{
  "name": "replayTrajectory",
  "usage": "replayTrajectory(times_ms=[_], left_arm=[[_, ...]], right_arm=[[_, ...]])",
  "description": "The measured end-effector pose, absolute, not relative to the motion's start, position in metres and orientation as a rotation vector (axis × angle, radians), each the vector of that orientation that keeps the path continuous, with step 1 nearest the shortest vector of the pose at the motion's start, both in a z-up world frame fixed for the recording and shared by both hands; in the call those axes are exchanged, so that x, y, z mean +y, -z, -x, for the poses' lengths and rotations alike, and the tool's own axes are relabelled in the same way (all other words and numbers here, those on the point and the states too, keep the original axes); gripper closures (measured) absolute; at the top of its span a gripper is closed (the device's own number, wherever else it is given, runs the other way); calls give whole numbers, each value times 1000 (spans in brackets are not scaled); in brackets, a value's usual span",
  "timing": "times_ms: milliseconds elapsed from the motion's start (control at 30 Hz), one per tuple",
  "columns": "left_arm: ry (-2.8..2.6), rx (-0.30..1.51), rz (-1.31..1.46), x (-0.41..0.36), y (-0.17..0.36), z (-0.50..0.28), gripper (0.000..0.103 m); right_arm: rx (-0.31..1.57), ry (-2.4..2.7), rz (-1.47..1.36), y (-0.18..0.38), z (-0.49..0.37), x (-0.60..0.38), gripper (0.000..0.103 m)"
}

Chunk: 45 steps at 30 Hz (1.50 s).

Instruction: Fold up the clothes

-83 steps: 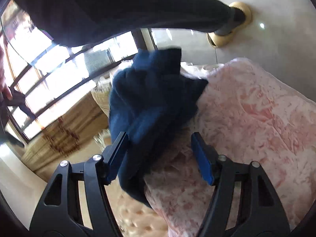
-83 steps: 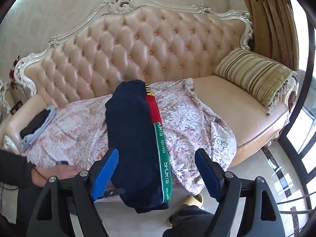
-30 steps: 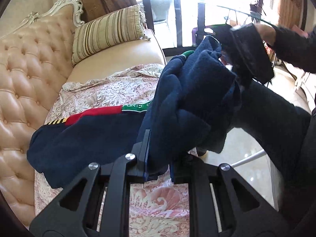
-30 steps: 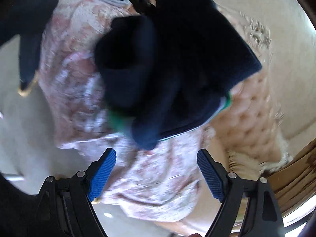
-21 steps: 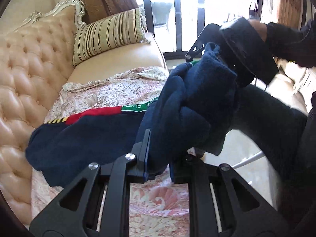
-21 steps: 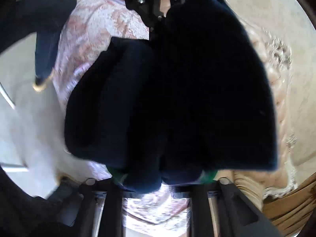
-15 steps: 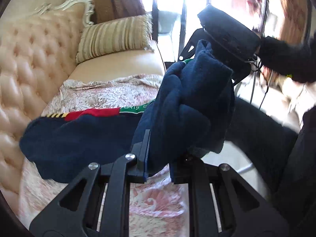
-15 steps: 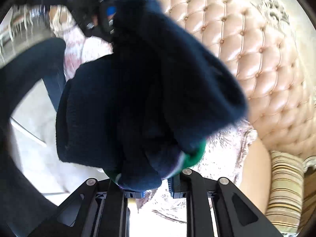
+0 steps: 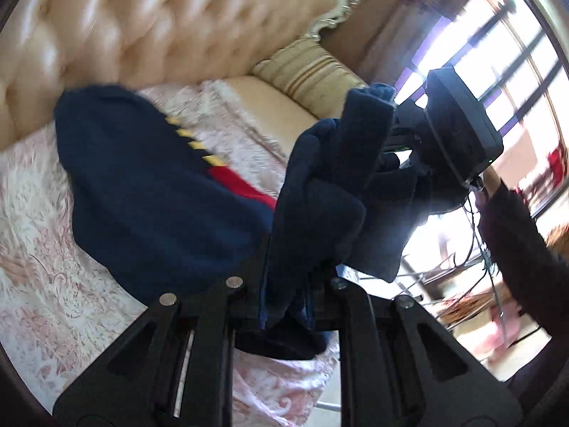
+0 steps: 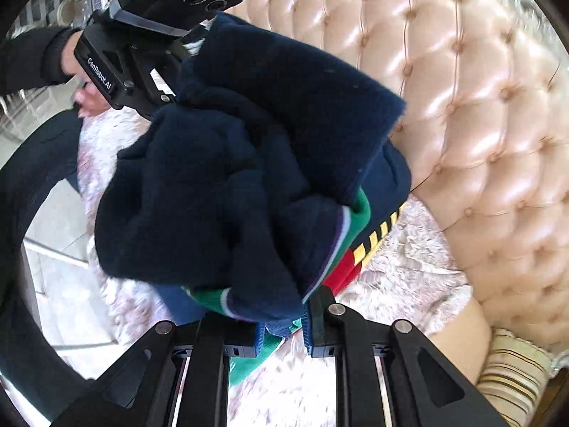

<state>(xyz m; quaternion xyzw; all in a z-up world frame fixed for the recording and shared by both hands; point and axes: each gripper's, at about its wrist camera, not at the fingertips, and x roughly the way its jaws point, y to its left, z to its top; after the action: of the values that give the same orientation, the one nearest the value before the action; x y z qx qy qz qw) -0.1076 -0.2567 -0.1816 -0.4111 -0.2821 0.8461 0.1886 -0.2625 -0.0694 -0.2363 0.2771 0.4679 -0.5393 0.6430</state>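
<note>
Sweater (image 10: 231, 163), navy with red-green stripe, bunched between both clamped claws.

Navy blue sweater (image 10: 249, 163) showing a red and green band with yellow-and-black chevrons, thin white and purple edging! Under it, a pink-and-white floral throw (image 9: 46, 284) on a glossy peach tufted sofa (image 10: 480, 124), beside a beige cushion (image 9: 313, 74) with gold stripes.

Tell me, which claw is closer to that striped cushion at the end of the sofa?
Probably the right. The right claw, shut on the navy garment, holds the end toward the striped cushion. The left claw grips the garment farther along the sofa.
</note>
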Motion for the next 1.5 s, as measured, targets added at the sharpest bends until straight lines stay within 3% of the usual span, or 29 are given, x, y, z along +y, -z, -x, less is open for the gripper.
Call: replayTrajectory(times_ms=[300, 467, 600, 733, 767, 800, 833, 900, 1000, 1067, 1200, 1233, 1267, 1300, 1367, 1500], left_arm=[[-2318, -1034, 1322, -284, 265, 147, 84], [-2167, -1234, 1206, -273, 262, 127, 85], [-2083, -1276, 1222, -249, 262, 119, 85], [-2160, -1291, 1260, -248, 269, 119, 84], [-2206, -1287, 1292, -251, 273, 120, 74], [-2248, -1286, 1335, -254, 277, 121, 50], [-2283, -1313, 1363, -258, 279, 120, 41], [-2305, -1338, 1321, -261, 272, 116, 38], [-2393, -1257, 1269, -266, 252, 107, 33], [-2489, -1167, 1229, -270, 237, 95, 33], [-2619, -920, 1112, -257, 210, 91, 36], [-2614, -943, 1131, -255, 214, 98, 37], [-2600, -992, 1162, -256, 221, 106, 48], [-2589, -1034, 1193, -258, 227, 111, 67], [-2591, -1043, 1292, -260, 238, 124, 88], [-2594, -1064, 1416, -263, 254, 142, 92]], right_arm=[[1029, 1214, -820, 298, 301, -100, 86], [1008, 1207, -896, 313, 308, -94, 86], [1039, 1119, -911, 293, 290, -59, 86], [1026, 1121, -977, 308, 299, -54, 85], [1009, 1134, -996, 315, 303, -57, 80], [997, 1158, -1003, 317, 308, -57, 68], [988, 1194, -996, 313, 313, -54, 61], [970, 1266, -982, 306, 323, -49, 33], [941, 1373, -959, 296, 339, -41, 24], [921, 1444, -943, 289, 349, -36, 24], [759, 1526, -945, 278, 357, -35, 24], [742, 1537, -957, 282, 355, -45, 24], [724, 1548, -970, 285, 354, -55, 24], [706, 1558, -982, 289, 353, -66, 24], [670, 1579, -1006, 297, 350, -86, 24], [596, 1620, -1054, 312, 344, -128, 26]])
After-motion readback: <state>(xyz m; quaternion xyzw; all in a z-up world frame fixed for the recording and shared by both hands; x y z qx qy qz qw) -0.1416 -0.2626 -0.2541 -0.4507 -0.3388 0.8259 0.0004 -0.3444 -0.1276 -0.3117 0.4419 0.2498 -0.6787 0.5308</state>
